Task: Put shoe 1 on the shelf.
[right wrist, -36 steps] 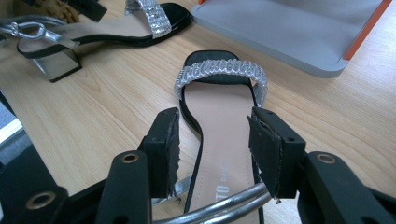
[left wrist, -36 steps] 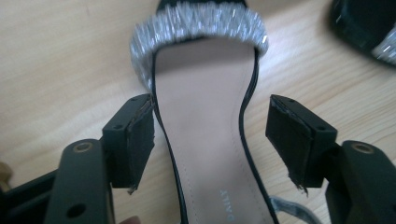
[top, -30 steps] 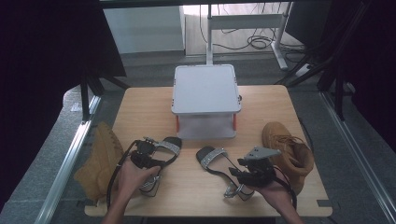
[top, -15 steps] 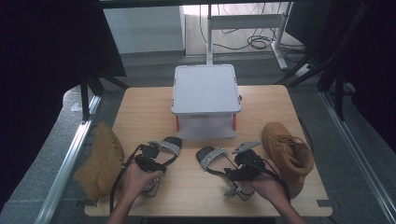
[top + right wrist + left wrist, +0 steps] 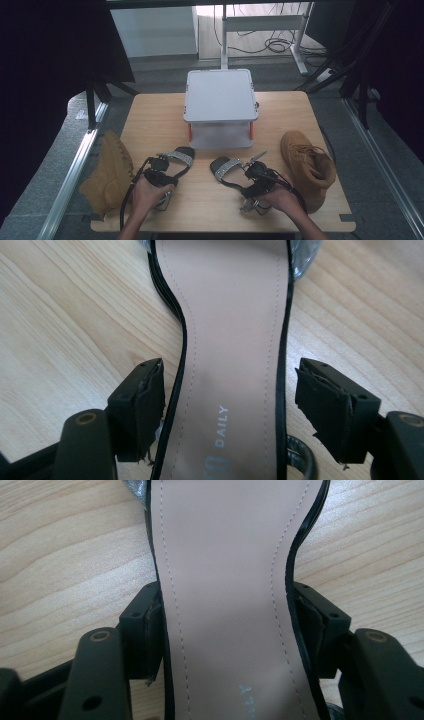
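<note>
Two sandals lie on the table (image 5: pixel 165 120): right gripper (image 5: pixel 230 405) has just spread clear of the right sandal (image 5: pixel 232 340), evidently released, while left gripper (image 5: pixel 227 625), easing inward, clasps the left sandal (image 5: pixel 225 580).

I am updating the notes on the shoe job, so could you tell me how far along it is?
Done: both tan boots lie at the table's edges. In hand: the left gripper closes on the left sandal; the right gripper straddles the right sandal, jaws just opened, not gripping. Left: the lidded box is closed, and both sandals are on the table.
</note>
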`<state>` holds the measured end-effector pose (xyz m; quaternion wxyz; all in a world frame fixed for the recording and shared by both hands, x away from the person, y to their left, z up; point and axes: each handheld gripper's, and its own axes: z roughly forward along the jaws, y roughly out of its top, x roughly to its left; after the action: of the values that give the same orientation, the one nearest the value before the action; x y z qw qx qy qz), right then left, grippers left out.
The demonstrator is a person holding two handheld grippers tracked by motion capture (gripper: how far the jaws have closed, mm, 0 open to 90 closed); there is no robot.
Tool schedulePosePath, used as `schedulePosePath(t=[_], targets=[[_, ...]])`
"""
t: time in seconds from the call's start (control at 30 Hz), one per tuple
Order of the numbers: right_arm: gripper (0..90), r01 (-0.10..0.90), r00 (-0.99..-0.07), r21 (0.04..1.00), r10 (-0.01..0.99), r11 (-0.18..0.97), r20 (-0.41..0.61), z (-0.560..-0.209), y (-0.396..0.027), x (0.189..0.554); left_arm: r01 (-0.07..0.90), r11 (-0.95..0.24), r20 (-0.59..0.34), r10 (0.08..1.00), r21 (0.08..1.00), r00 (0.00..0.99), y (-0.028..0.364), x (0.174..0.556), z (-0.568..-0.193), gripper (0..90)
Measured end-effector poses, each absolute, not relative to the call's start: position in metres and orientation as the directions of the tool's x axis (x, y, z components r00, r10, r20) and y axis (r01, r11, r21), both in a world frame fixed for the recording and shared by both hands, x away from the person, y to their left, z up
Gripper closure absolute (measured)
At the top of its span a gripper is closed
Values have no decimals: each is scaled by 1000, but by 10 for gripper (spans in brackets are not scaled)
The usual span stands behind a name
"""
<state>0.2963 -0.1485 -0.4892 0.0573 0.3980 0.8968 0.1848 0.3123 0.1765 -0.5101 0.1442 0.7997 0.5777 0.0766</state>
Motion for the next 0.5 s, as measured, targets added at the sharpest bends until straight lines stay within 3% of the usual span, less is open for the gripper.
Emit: schedulePosePath(t=[0.2, 0.5], targets=[[326, 707, -675, 313, 737, 634, 31, -500, -139, 302, 901, -276, -46, 950, 334, 308, 177, 311, -511, 385], [399, 731, -653, 302, 755, 612, 49, -500, -139, 303, 897, -272, -44, 951, 348, 305, 177, 309, -511, 404]])
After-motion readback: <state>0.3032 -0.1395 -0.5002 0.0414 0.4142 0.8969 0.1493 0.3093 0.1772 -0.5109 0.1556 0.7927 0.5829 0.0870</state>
